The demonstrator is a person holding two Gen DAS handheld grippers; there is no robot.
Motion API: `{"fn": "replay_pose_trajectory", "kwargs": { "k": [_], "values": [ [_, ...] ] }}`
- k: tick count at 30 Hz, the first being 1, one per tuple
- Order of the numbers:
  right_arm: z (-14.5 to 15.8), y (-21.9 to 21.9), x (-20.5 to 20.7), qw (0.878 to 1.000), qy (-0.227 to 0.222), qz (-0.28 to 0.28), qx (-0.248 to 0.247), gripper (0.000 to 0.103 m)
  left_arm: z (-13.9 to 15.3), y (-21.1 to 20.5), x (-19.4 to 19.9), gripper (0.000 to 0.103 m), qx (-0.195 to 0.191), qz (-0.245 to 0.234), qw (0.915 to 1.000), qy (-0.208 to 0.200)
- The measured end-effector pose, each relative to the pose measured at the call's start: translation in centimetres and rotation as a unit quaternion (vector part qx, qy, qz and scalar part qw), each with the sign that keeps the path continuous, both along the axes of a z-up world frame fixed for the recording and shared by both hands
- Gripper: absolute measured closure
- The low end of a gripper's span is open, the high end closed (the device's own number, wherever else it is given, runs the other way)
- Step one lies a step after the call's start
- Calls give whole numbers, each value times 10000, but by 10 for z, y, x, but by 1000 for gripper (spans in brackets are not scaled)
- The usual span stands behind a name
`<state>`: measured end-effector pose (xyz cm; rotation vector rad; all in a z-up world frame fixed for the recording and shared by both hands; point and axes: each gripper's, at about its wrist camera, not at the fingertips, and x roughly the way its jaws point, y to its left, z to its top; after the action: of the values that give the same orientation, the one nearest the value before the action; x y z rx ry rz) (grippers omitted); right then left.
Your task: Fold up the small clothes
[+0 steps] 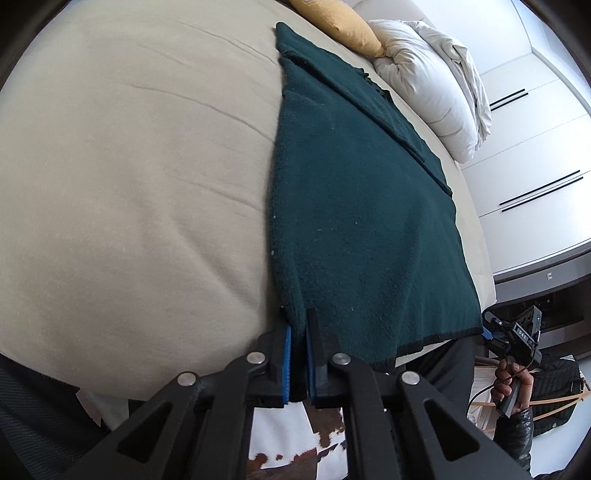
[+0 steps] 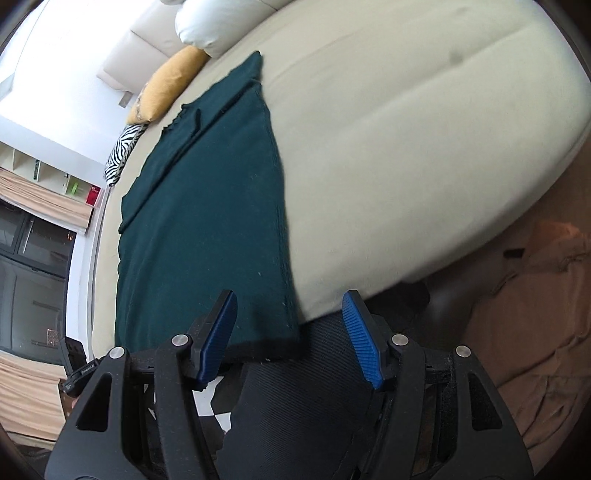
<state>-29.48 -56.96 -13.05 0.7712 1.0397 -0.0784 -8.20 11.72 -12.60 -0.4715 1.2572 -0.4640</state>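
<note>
1. The dark green knitted garment [image 1: 354, 221] lies flat and lengthwise on the beige bed sheet [image 1: 129, 184], its black-trimmed hem at the near edge of the bed
2. The left gripper [image 1: 299, 332] has its blue-padded jaws pressed together on the garment's near left corner
3. The right gripper [image 2: 290, 325] hovers at the near right corner with jaws spread, holding nothing
4. A mustard yellow cushion [image 1: 340, 22] and a white pillow [image 1: 428, 85] sit near the garment's far end
</note>
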Motion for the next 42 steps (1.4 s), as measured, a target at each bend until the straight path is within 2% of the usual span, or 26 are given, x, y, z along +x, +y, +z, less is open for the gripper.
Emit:
{"fn": "replay_pose_trajectory", "kwargs": {
  "k": [3,5,7,9,11,16,21,26,34,42],
  "values": [
    [-4,5,2,9999,64,135,-36,46,0,0,-1,96,-6,-5,10000,-12],
    [-5,3,2,9999,86,135,2,50,0,1,-1,96,-10,-14,10000,-22],
    [-6,1,1,9998,144,114,21,63,1,1,-1,96,-13,-25,10000,-36],
    [-5,2,1,9997,190,181,-5,69,1,0,-2,96,-16,-36,10000,-46],
    [-4,5,1,9994,203,286,-33,69,1,-1,-2,96,-12,-49,10000,-62],
    [-4,13,4,9987,230,463,-18,95,5,-3,-4,97,-20,-65,9999,-114],
    [-1,10,1,9993,48,362,79,97,11,-3,-7,97,-102,-79,9997,-219],
    [19,2,-3,9981,-497,142,348,97,25,4,-6,97,-410,46,9986,-346],
    [51,-14,2,9863,-1383,-178,877,97,60,13,5,97,-1159,219,9914,-559],
    [71,-23,20,9733,-1914,-321,1227,97,70,17,23,97,-1843,427,9803,-573]
  ]
}}
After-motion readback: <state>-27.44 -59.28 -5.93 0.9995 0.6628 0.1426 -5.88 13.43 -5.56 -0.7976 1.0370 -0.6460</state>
